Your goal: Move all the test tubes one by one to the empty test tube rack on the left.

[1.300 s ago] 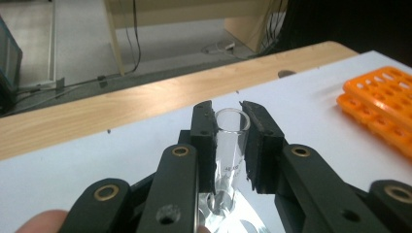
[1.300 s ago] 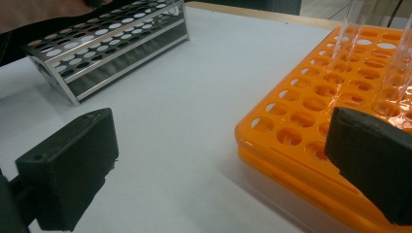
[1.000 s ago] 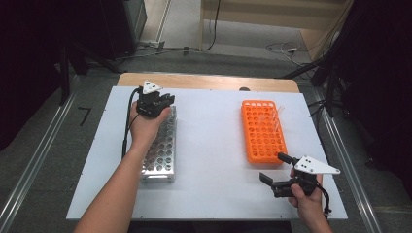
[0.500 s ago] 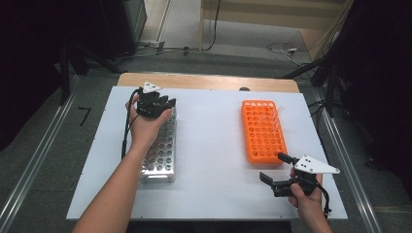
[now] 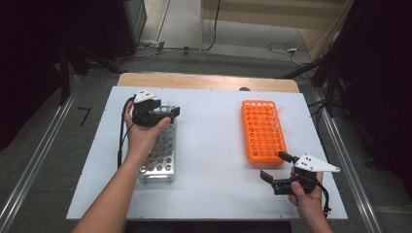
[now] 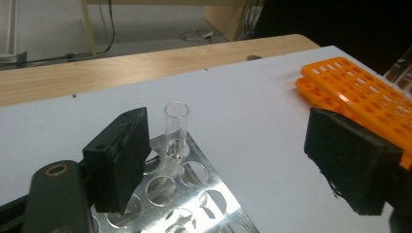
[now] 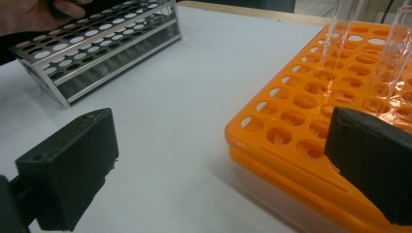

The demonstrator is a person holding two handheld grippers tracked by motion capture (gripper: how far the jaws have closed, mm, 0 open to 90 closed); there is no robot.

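So the clear tube point(image 6: 176, 127) is parked upright in a far corner hole of the metal rack point(image 5: 160, 154).
Left gripper point(image 5: 167, 112) jaws have just been opening, tube free between them; right gripper point(image 5: 274, 167) gapes empty near the orange rack point(image 5: 262, 133).

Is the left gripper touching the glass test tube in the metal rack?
Apart. In the left gripper view, the test tube stands in the metal rack, and the left gripper's jaws have just been opening, with a gap beside the tube.
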